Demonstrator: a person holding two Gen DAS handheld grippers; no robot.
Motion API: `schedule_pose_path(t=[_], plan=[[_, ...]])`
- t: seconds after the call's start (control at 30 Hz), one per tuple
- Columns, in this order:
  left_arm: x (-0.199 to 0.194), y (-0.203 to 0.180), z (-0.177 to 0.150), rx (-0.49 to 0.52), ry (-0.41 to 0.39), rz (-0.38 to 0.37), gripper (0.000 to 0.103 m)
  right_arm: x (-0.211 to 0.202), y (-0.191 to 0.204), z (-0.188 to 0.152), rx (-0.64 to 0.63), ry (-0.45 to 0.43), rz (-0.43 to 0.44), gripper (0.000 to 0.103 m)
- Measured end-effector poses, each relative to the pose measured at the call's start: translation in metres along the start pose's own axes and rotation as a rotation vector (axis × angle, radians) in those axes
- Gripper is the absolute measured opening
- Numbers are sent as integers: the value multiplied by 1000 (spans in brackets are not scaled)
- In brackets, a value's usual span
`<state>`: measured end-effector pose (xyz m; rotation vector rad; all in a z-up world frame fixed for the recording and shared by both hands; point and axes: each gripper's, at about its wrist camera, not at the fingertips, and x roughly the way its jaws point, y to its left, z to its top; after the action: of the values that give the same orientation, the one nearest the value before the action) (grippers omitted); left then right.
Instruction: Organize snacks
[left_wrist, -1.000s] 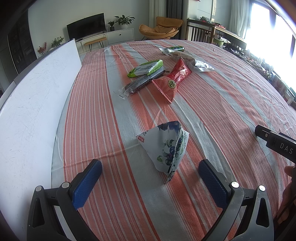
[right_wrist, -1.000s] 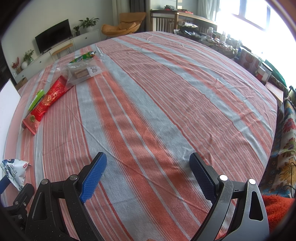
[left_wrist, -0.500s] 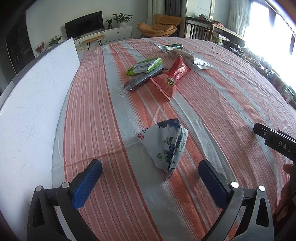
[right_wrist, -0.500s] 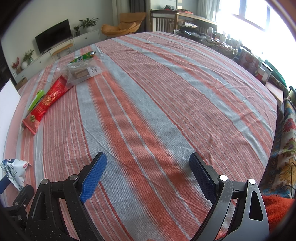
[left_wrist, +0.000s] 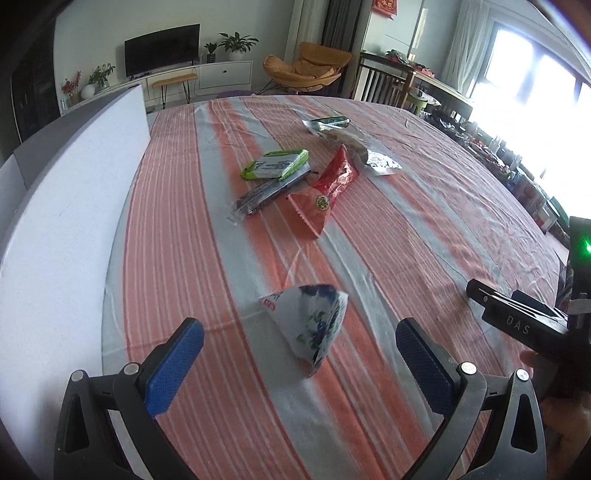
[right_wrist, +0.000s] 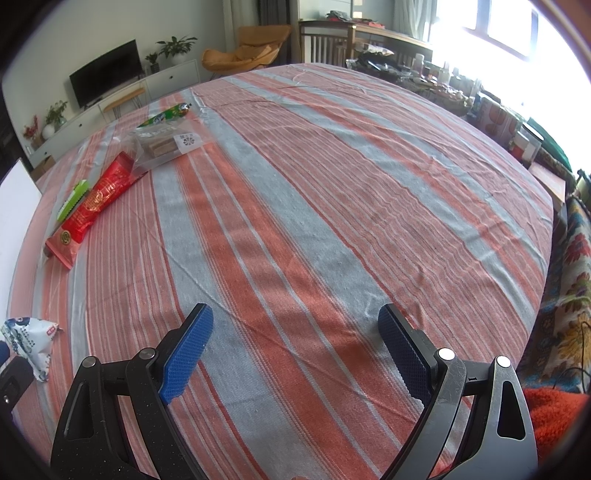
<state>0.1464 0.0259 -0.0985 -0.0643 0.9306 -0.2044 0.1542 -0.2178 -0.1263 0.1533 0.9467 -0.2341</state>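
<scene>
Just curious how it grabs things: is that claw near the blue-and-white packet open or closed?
Open. The left claw has its blue pads spread wide, with the packet between them, untouched.

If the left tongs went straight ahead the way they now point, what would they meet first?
Most likely the white-and-blue snack packet, which lies on the striped tablecloth between the open left tongs. Depth is hard to judge, so they might touch the cloth first.

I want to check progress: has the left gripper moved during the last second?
Yes. The left gripper has tilted upward and turned slightly right: the television sits lower in its view, while the blue-and-white packet remains between its open fingers.
</scene>
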Motion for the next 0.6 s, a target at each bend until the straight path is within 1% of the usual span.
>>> schedule_pose_path(t=[0.03, 0.07, 0.1, 0.13, 0.17, 0.2, 0.23, 0.27, 0.3, 0.43, 0.47, 0.57, 0.6], plan=[[7, -5, 3, 16, 5, 22, 103, -2, -4, 1, 24, -6, 35, 93], [13, -9, 5, 28, 11, 44, 102, -5, -10, 2, 59, -14, 88, 93], [19, -11, 6, 33, 15, 54, 94, -8, -18, 2, 104, -23, 148, 92], [24, -11, 7, 32, 21, 51, 85, -11, -25, 3, 144, -33, 196, 92], [27, -10, 6, 24, 35, 44, 58, -14, -31, 4, 180, -44, 232, 92], [24, -9, 5, 31, 10, 66, 60, -17, -35, 5, 202, -57, 260, 92], [21, -6, 5, 22, 3, 50, 60, -20, -36, 8, 210, -66, 289, 92], [18, -2, 5, 3, -3, 26, 55, -20, -32, 14, 204, -61, 324, 93], [14, 2, 5, -11, -9, 19, 50, -17, -23, 22, 187, -43, 370, 93], [-15, 13, 5, -55, -49, -13, 50, 9, 46, 69, 76, 103, 560, 91], [-22, 15, 5, -60, -57, -19, 50, 18, 65, 80, 64, 132, 587, 89], [-43, 19, 5, -77, -73, -33, 50, 50, 108, 104, 61, 195, 567, 88], [-50, 20, 4, -83, -78, -34, 50, 61, 119, 107, 67, 228, 559, 79]])
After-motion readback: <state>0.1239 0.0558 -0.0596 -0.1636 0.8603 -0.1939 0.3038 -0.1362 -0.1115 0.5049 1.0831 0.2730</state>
